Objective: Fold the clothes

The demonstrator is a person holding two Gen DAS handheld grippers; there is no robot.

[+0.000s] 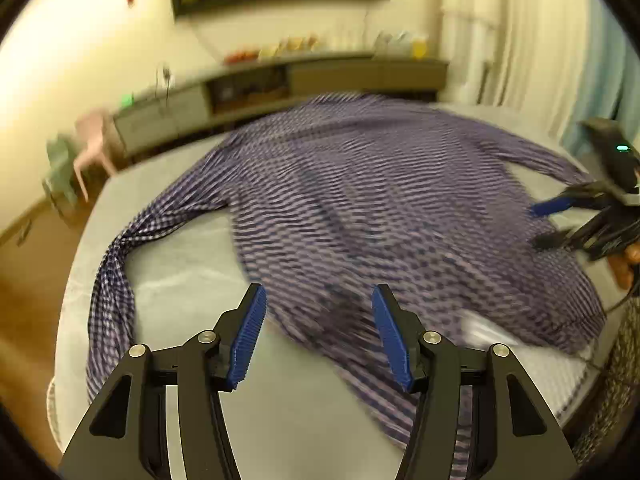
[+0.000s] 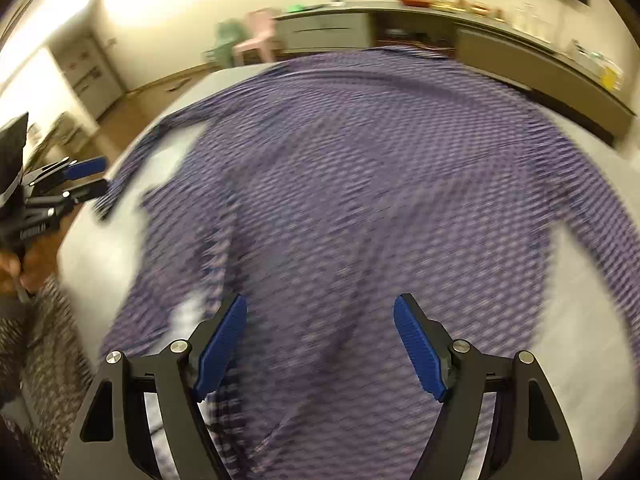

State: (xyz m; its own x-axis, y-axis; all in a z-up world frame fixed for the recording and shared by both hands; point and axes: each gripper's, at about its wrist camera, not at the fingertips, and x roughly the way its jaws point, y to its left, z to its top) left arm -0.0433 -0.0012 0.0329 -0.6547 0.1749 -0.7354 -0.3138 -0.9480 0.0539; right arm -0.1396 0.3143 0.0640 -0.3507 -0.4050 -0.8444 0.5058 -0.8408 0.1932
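I have the shirt (image 1: 360,200) spread flat on the bed (image 1: 180,280) for folding; left tool (image 1: 318,300) and right tool (image 2: 320,312) both gape wide, holding nothing.

Warm yellowish indoor light; heavy motion blur, fisheye-bent dark edges.
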